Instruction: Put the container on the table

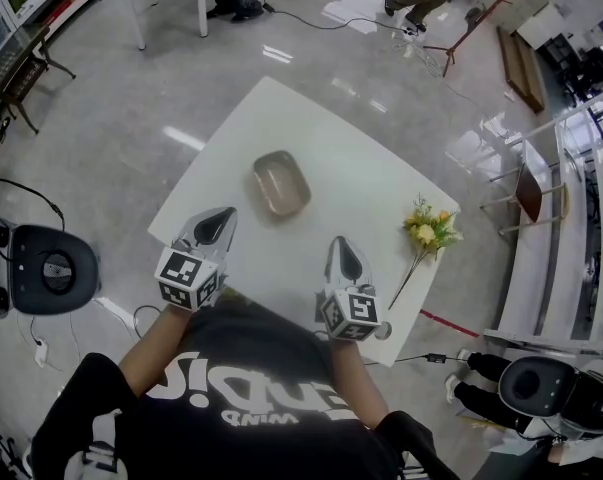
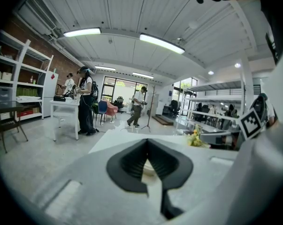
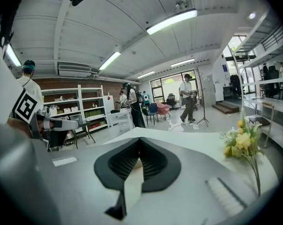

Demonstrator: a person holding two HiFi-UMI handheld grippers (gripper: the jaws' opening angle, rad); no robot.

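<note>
Already the shallow, translucent brownish plastic container [image 1: 282,182] sits mid-way across the white square surface [image 1: 371,203], ahead of both claws. Left claw [image 1: 225,213] and right claw [image 1: 341,242] are pinched together, empty. It looks light, stiff and slick; a long rim seems the best hold.

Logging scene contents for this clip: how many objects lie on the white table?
2. The container sits near the table's middle; the flowers lie by its right edge. Its near edge is partly covered, so something small may be hidden.

container [image 2: 149,168] | L+R gripper views | mostly hid behind jaws
</note>
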